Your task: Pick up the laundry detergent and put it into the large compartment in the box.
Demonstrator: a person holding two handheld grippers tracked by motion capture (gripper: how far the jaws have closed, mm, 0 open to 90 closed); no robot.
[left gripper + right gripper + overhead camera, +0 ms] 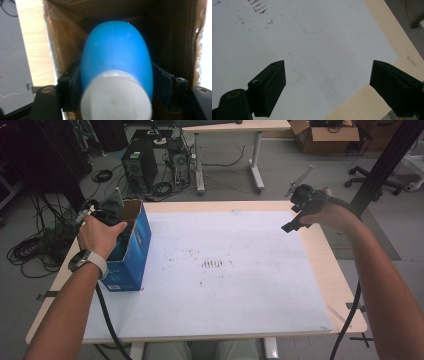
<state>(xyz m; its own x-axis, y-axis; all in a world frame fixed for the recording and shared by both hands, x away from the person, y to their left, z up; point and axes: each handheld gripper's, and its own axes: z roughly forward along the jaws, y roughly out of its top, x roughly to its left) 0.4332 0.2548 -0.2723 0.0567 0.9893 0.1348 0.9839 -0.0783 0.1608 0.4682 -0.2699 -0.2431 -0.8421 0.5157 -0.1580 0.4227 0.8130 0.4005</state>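
Blue bottle (116, 57): white cap toward the camera, down inside the blue box (134, 251) at the tabletop's left edge.
Left gripper (116, 82): in the box, jaws flanking the bottle; contact unclear, likely letting go.
Right gripper (328, 82): spread wide, empty, over the white mat (225, 270) near the right edge.
Progress: bottle boxed; withdrawing left.

Beyond your table (345, 295), with its pale wooden rim and white sheet (225, 270), you face a grey floor (280, 175) strewn with cables (30, 250), two computer towers (140, 165), another desk (235, 127), a cardboard box (325, 135) and an office chair (370, 177).
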